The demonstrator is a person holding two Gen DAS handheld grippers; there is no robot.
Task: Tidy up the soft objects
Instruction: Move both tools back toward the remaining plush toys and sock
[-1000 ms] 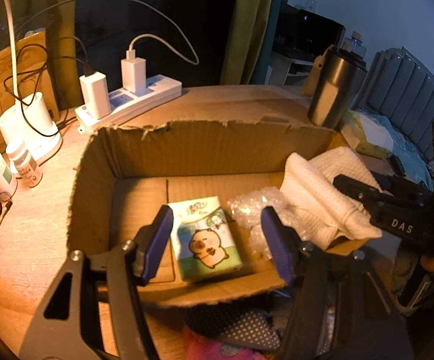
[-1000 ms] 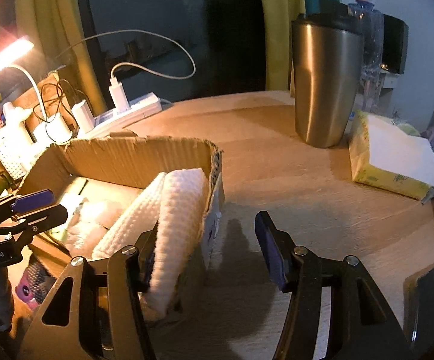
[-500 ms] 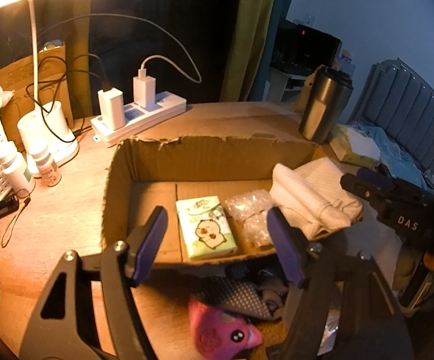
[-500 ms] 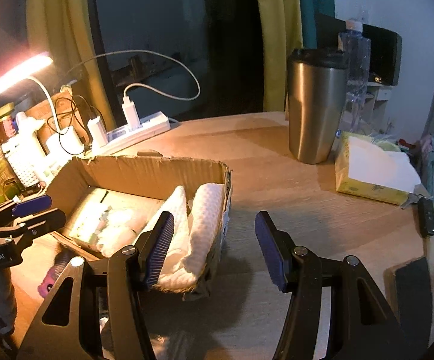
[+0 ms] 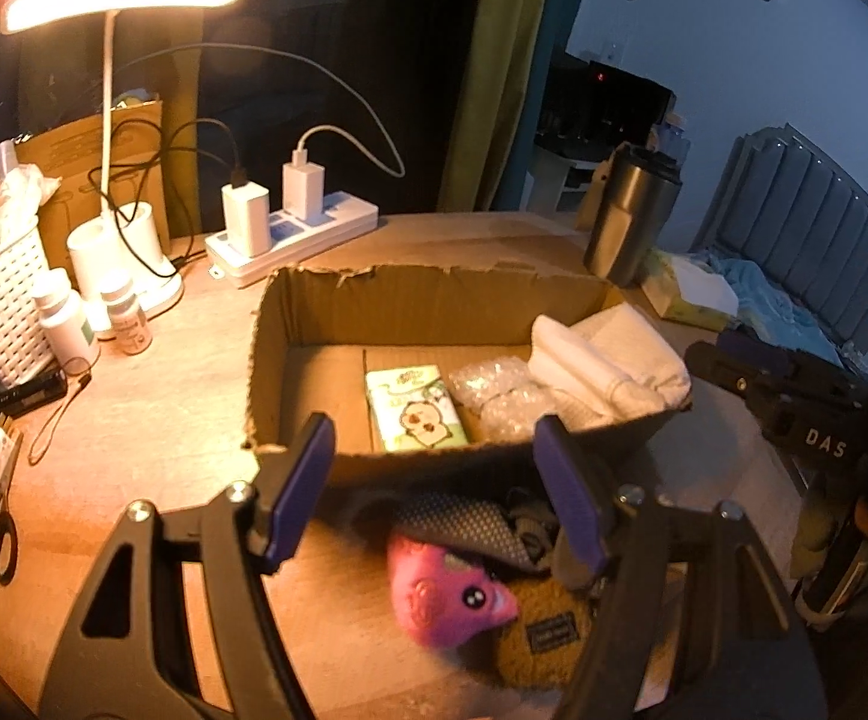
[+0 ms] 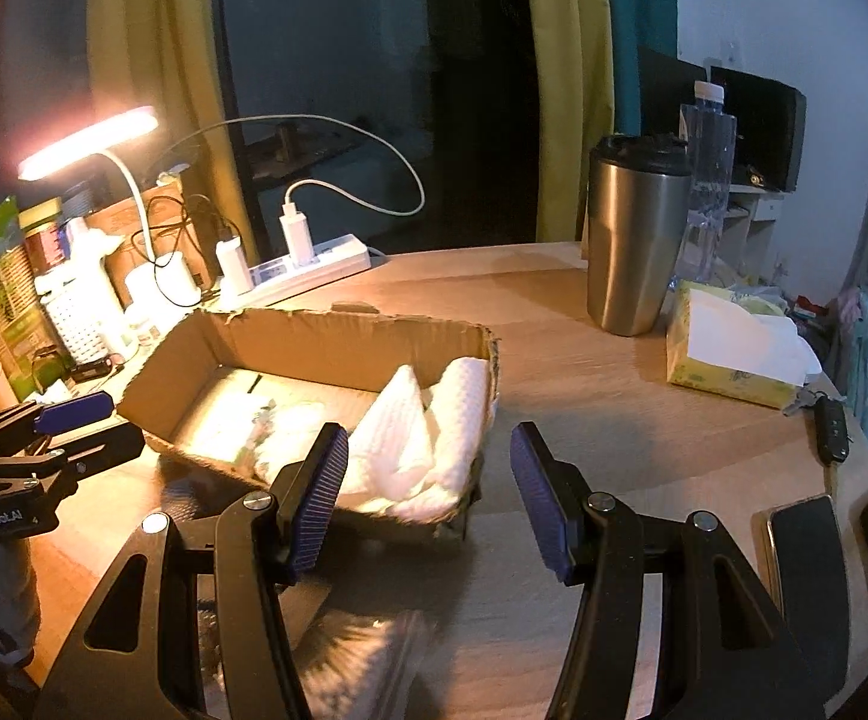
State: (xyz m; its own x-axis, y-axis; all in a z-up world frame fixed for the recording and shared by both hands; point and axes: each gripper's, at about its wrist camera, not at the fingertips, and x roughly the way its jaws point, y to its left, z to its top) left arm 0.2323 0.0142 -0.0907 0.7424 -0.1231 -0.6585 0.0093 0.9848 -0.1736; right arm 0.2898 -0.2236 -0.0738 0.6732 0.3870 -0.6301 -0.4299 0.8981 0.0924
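Since the box [image 5: 434,312] is the collecting bin here, every place below is given against it. It sits mid-table [image 6: 613,420], open-topped, its torn rim low enough to reach over.

Inside, against the right wall: folded white towel [image 5: 601,360], leaning up over the rim (likely too bulky to lie flat). Left of the towel on the floor of the box: bubble wrap [image 5: 493,390], then a tissue pack [image 5: 416,408] lying face up. The left third of the box is bare, so there is room for more.

Outside, just before the near wall: a pile of soft things not yet sorted, namely a pink plush [image 5: 445,594], a dotted cloth [image 5: 463,522] and a brown fuzzy item [image 5: 541,636]. These look like the next candidates.

Left gripper [image 5: 434,492]: fingers apart, nothing between them, hanging above the pile; the jaws have just been opening (consistent with a release into the box, a judgement only). Right gripper [image 6: 428,492]: fingers apart and empty, before the box's right corner near the towel.

Beyond the box, right: steel tumbler [image 6: 637,240].
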